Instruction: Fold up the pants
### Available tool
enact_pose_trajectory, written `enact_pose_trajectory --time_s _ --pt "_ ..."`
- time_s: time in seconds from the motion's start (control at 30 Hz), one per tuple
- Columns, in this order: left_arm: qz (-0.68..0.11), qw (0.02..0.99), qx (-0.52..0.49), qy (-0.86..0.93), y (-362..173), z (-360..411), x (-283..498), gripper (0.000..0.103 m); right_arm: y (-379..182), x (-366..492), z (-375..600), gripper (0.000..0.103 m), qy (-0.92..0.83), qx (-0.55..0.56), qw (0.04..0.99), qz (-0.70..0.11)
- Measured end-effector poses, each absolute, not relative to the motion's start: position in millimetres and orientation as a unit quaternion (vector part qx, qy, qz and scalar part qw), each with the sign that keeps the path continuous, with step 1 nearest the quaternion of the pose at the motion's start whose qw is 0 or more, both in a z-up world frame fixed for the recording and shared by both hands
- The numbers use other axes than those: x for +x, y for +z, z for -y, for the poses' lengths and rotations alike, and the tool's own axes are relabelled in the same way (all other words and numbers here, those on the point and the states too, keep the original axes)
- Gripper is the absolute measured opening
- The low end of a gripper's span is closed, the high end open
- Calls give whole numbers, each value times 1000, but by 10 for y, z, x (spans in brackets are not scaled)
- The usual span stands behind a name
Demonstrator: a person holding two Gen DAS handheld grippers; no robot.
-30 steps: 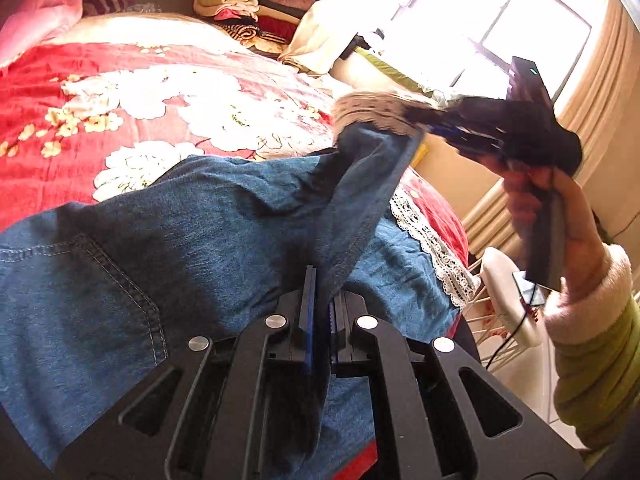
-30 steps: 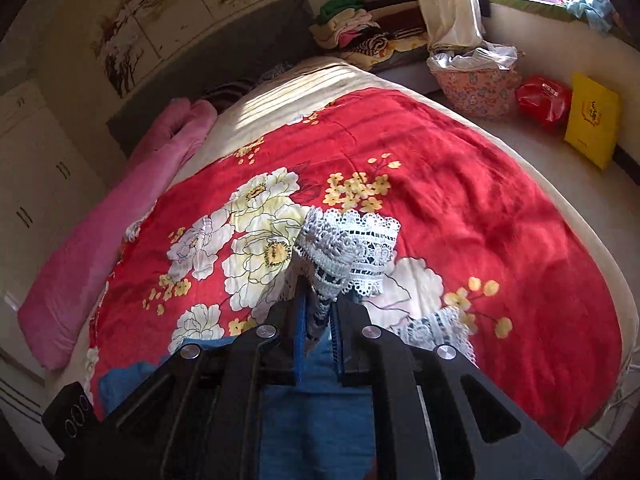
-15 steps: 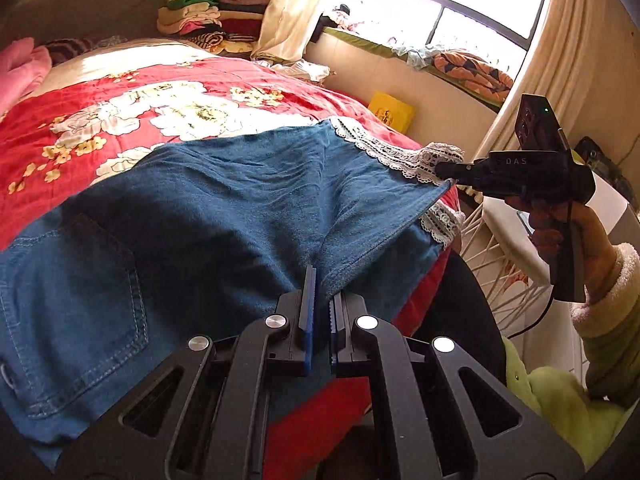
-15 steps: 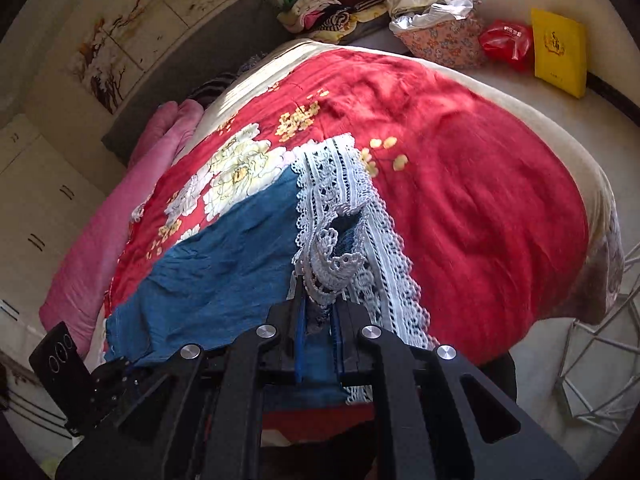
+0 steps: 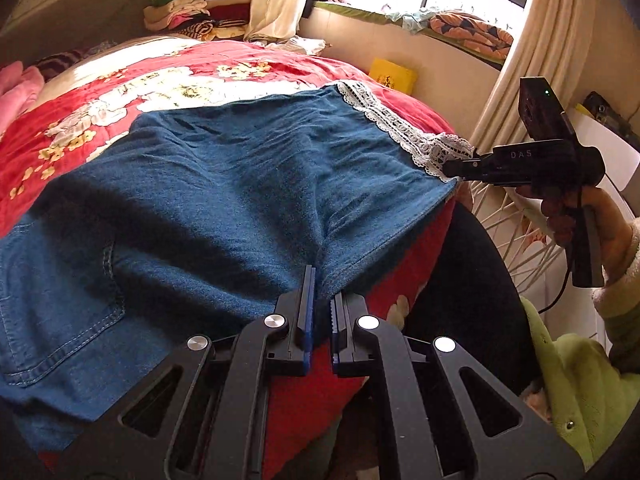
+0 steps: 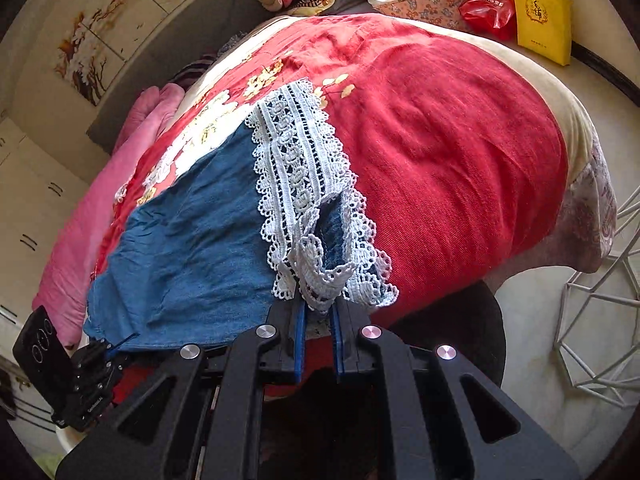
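- You are laying the pants (image 5: 224, 184) out flat on the bed (image 6: 460, 152); the denim is lying spread over the red floral cover, waist end toward your left and lace hem (image 6: 296, 168) toward the bed's right edge.
- Your left tongs (image 5: 319, 312) are pinching the near seam edge of the leg; only a thin gap is showing between the blue pads, with a ridge of denim running into it.
- Your right tongs (image 6: 319, 316) are gripping the bunched lace corner of the hem, standing slightly wider apart with the lace filling the space.
- The cloth is looking smooth apart from that gathered corner, so the spreading step seems nearly done.
- Next, you are probably needing to set both edges down, let go, then regrip for the first fold.
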State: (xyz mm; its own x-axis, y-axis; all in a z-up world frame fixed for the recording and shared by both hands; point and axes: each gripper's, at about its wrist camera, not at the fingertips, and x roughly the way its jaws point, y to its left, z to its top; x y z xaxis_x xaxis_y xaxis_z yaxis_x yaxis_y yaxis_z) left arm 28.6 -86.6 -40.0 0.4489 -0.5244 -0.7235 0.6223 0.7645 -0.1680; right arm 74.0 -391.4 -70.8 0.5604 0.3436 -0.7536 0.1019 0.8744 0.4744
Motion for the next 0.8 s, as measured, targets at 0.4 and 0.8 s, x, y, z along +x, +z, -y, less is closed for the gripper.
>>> enact_pose_trajectory --time_s 0.4,0.8 --pt "-407 847 59 -338 -515 848 318 4 -367 551 4116 37 51 206 873 -440" --pt "-378 867 28 -323 -206 556 128 38 -492 888 3425 38 144 146 863 -461"
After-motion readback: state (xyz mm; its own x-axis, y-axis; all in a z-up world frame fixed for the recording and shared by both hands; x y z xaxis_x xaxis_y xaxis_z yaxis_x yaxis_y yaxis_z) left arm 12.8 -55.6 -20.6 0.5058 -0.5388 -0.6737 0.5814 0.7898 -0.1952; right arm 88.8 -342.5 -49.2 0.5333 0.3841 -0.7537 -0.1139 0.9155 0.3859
